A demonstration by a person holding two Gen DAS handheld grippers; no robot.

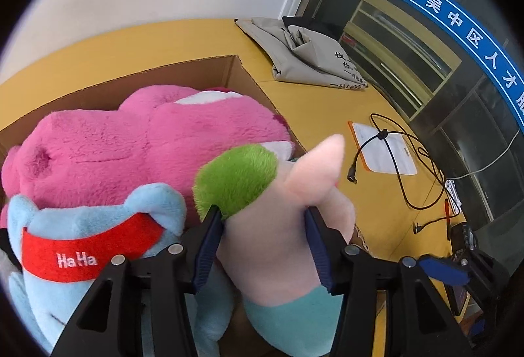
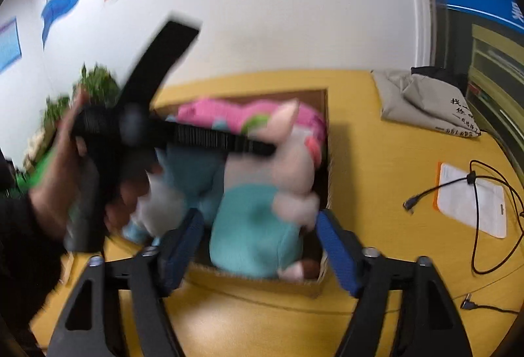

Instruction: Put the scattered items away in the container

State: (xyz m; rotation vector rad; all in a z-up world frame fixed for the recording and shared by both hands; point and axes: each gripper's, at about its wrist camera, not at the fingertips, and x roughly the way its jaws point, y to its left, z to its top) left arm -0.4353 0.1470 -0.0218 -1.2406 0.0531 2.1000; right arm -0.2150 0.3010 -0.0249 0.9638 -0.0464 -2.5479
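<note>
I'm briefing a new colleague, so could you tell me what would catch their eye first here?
A big pink plush fills the cardboard box on the yellow table. The left gripper is shut on a pale pink pig toy at the box, beside a blue "HaHa" plush.

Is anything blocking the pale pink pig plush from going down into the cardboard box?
Yes. The big magenta plush bear and the light blue plush with the red HaHa band already fill the cardboard box, so the pig plush sits atop them.
</note>
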